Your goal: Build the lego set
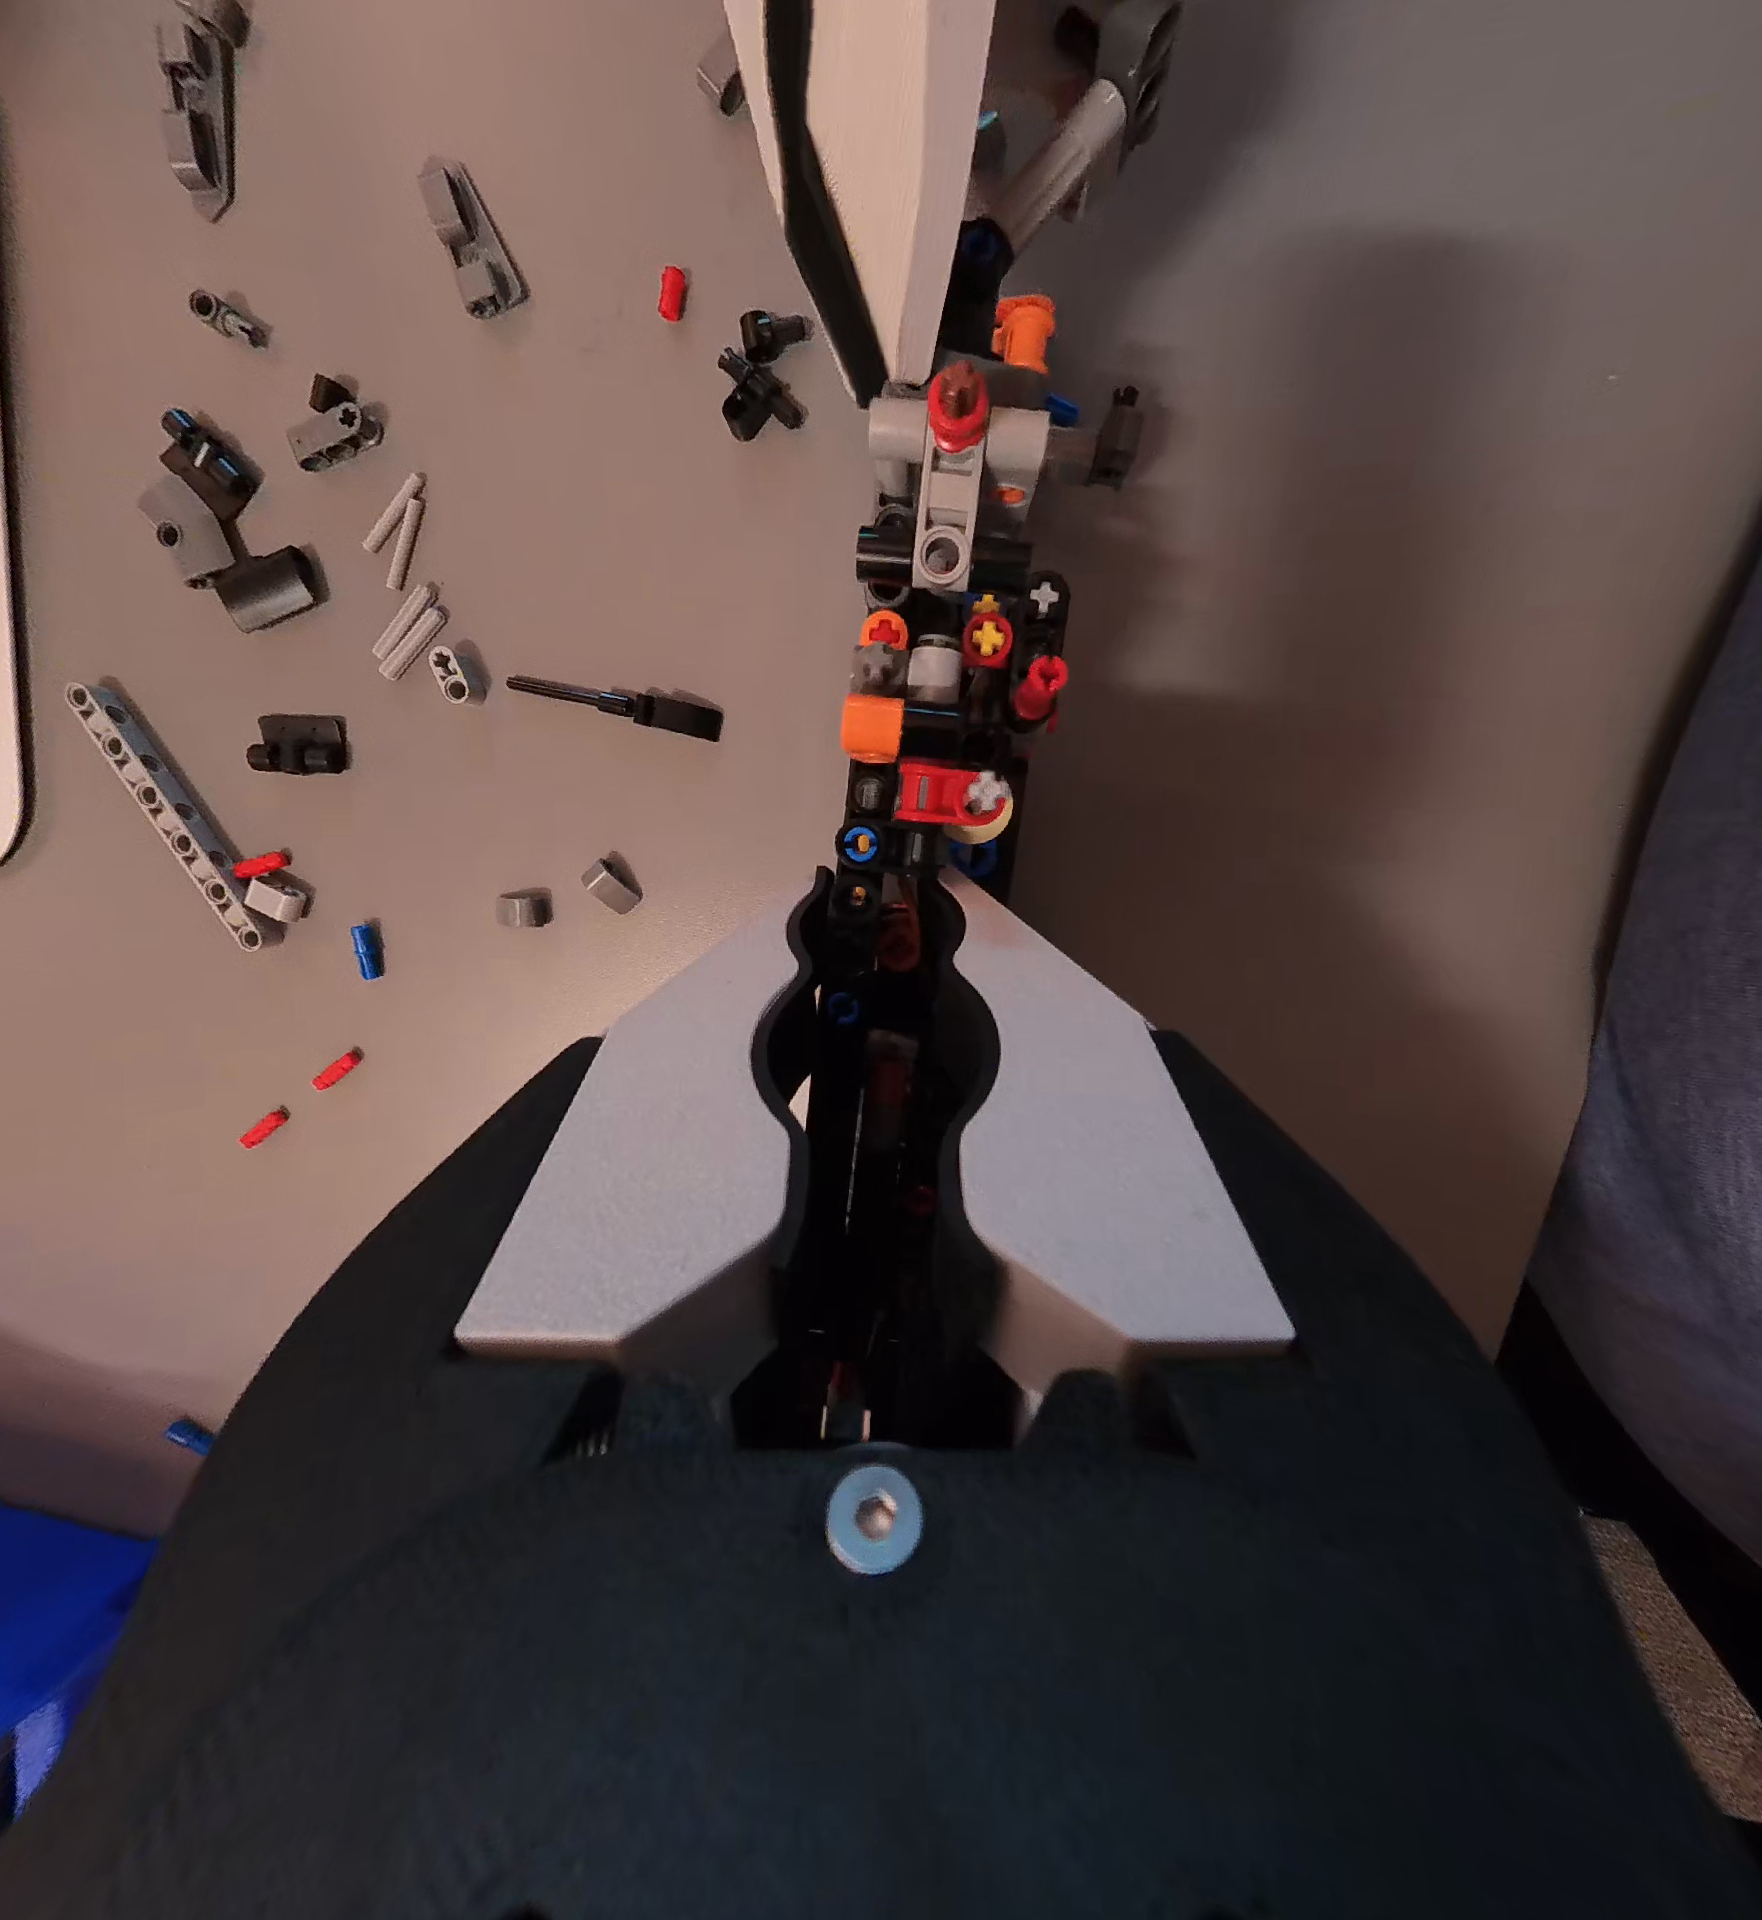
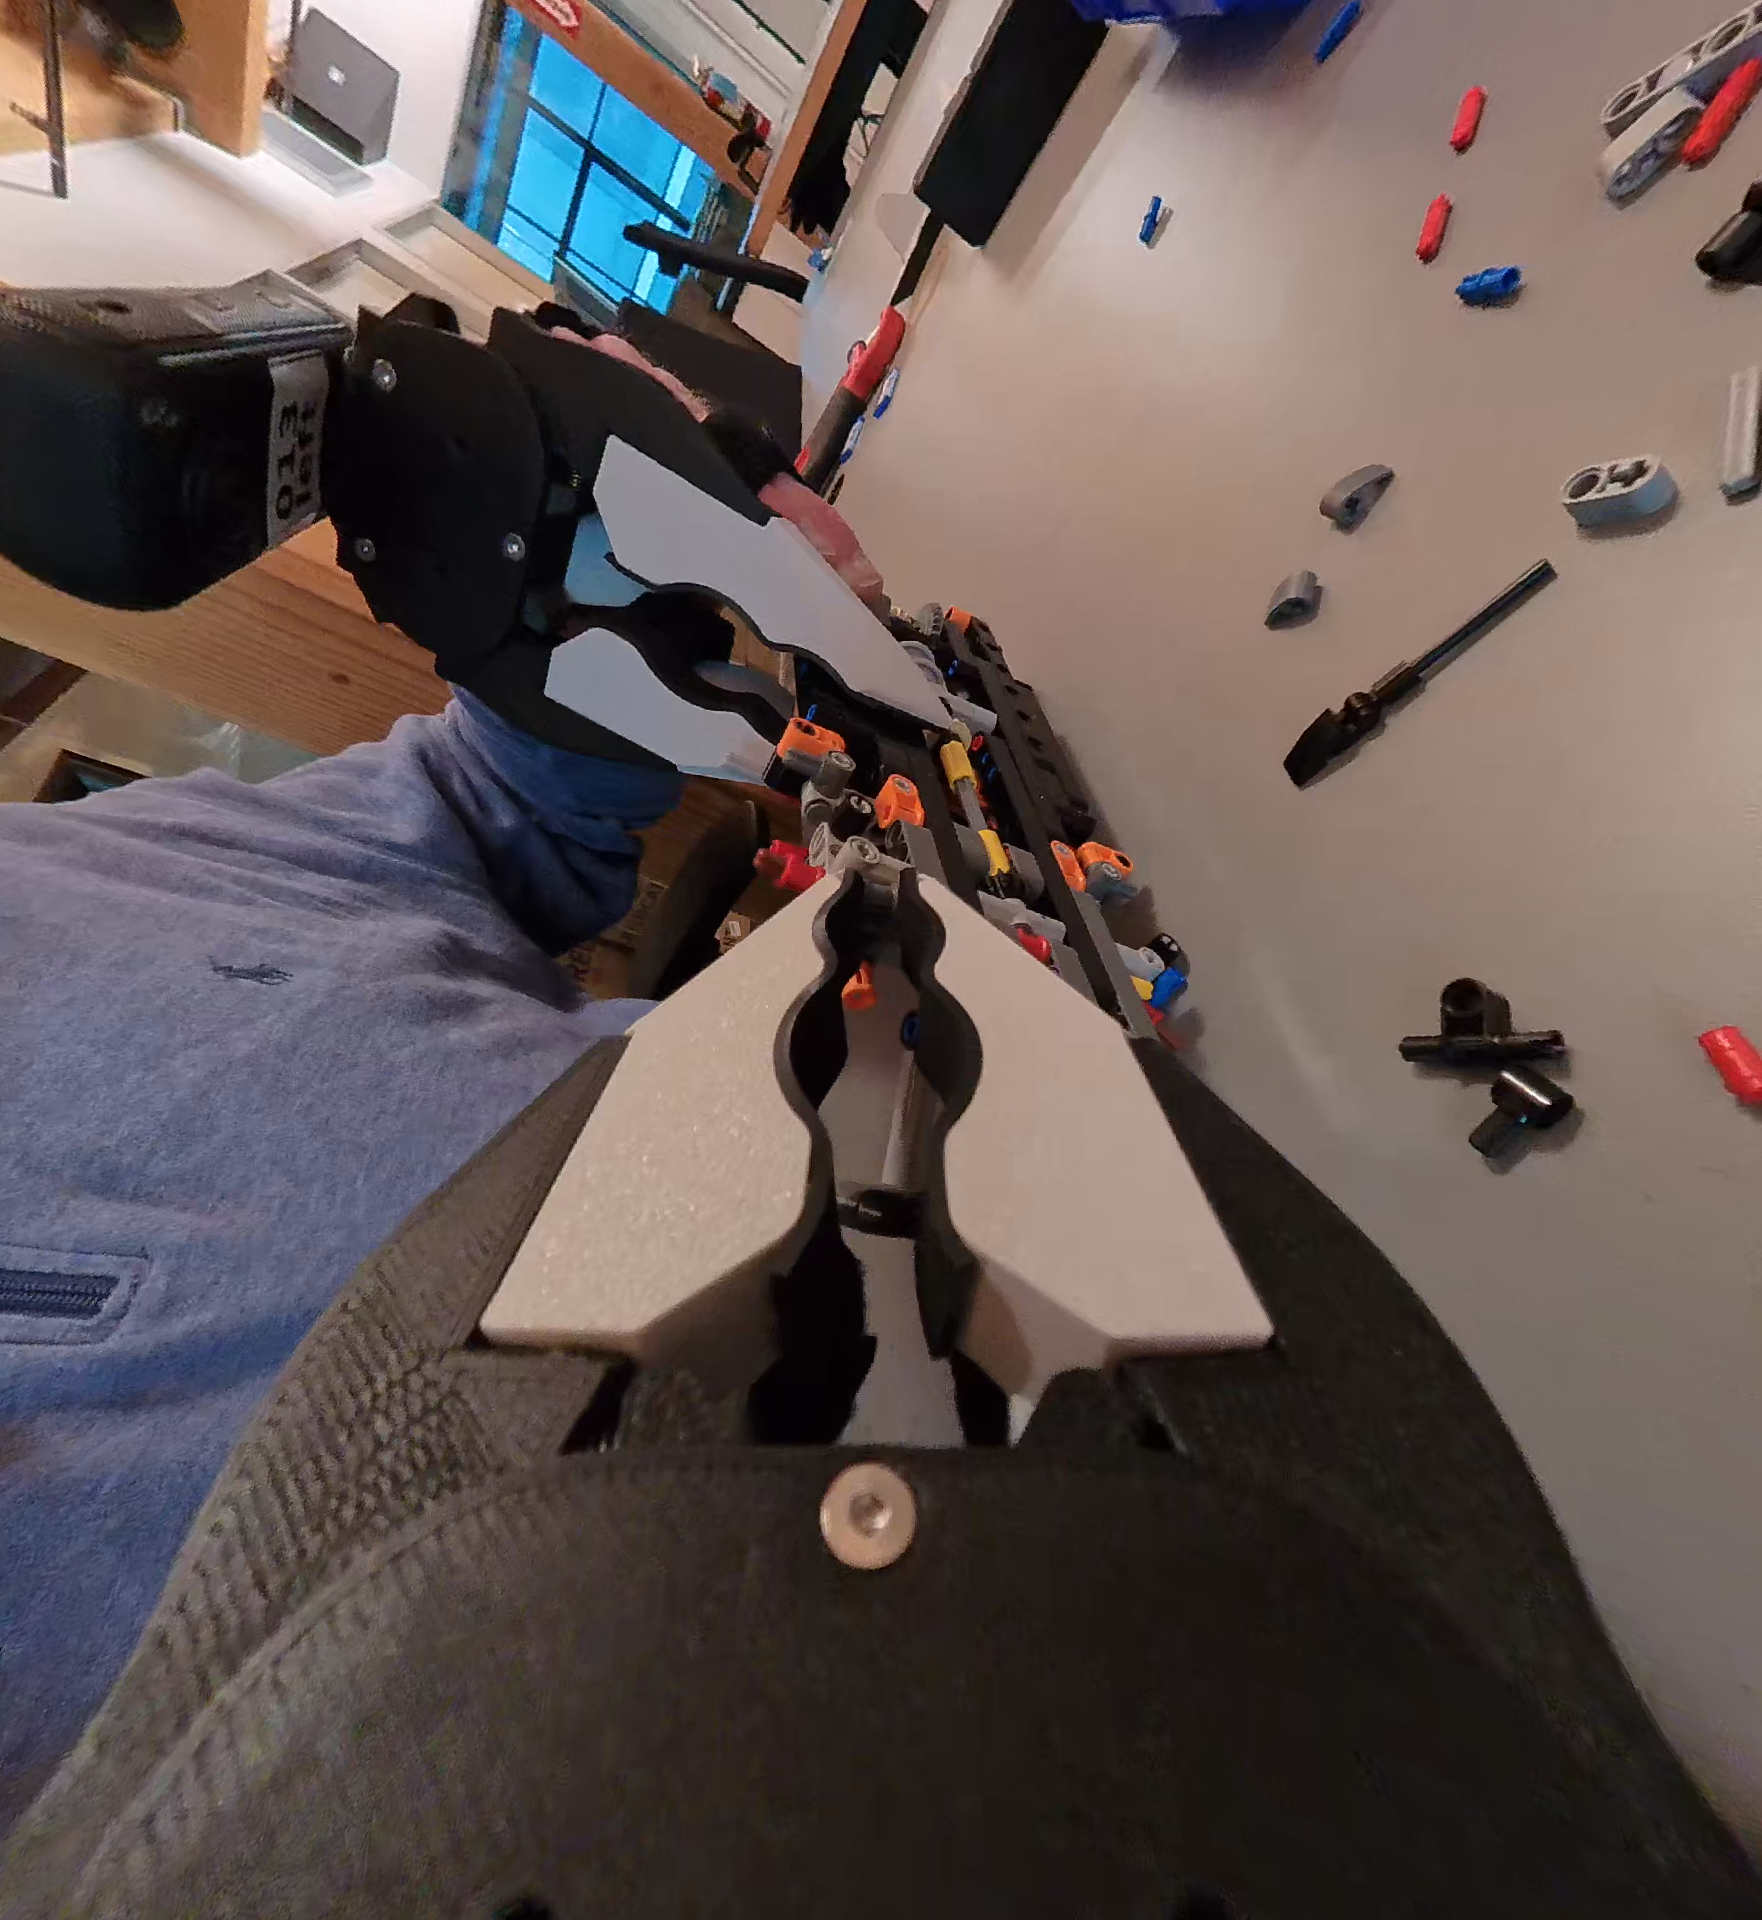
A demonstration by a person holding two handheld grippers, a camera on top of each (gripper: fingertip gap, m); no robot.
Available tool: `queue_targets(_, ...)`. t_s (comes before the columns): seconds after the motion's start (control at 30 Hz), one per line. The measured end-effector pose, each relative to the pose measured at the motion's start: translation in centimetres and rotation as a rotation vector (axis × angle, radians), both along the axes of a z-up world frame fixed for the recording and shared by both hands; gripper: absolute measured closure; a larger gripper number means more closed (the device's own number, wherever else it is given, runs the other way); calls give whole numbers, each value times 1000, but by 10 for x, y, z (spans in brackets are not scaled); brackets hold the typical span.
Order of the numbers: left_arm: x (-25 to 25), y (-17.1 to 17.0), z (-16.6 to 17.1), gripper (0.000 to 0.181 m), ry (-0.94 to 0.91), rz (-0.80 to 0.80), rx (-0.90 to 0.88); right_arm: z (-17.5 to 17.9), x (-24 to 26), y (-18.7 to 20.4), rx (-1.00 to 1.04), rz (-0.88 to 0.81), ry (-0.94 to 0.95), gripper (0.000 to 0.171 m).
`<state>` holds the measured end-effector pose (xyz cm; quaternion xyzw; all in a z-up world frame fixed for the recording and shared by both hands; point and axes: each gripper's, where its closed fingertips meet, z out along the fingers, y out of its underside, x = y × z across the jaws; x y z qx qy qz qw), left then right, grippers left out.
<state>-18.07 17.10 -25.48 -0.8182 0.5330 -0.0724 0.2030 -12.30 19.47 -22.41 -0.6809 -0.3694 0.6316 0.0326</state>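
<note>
My left gripper [image 1: 882,894] has its grey fingers closed on the near end of the long black Lego assembly studded with red, orange and yellow pieces [image 1: 944,665], which runs toward 12 o'clock in the left wrist view. My right gripper [image 2: 882,883] meets its far end; its grey fingers are nearly together, pinching a light grey connector on the assembly [image 2: 991,810], which lies on the pale grey tabletop [image 2: 1376,831].

Loose parts lie from 9 to 11 o'clock of the assembly in the left wrist view: a long grey holed beam [image 1: 165,810], a black axle with a flat end [image 1: 617,707], a blue pin [image 1: 367,949], small red pins [image 1: 337,1068].

The left gripper's camera housing carries a white label [image 2: 295,457] with printed characters. A small embroidered logo [image 2: 251,974] sits on the person's blue sweater.
</note>
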Motion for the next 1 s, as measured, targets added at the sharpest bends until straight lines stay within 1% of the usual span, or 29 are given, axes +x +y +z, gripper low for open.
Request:
queue_targets(0.2, 0, -2, -2, 166, 15, -17, -16, -5, -1, 2, -68, 6, -12, 168)
queue_targets(0.33, 0, -1, -2, 166, 19, -20, -13, -4, -1, 2, -29, 10, -31, 168)
queue_targets(0.47, 3, 1, 0, 167, 17, -32, 6, 5, 3, 1, 116, 4, -22, 166)
queue_targets(0.53, 3, 2, 0, 168, 22, -40, -2, 14, 6, 4, 268, -5, -3, 146)
queue_targets(0.63, 3, 3, 0, 167, 4, -48, -46, 17, 12, -3, 672, 63, -23, 135)
queue_targets(0.7, 1, 5, -1, 167, -5, -52, -84, 14, 10, -12, 883, 116, -46, 121)
queue_targets(0.8, 1, 8, -2, 168, -17, -64, -139, 1, 7, -9, 1283, 165, -118, 119)
queue_targets(0.83, 1, 9, -2, 167, -21, -70, -153, -1, 6, -6, 1399, 178, -141, 122)
queue_targets(0.93, 1, 12, -3, 167, -37, -76, -208, -9, 3, -2, 1630, 208, -159, 128)
queue_targets(1.0, 0, 14, -4, 167, -48, -82, -243, -6, 3, 2, 1756, 167, -146, 136)
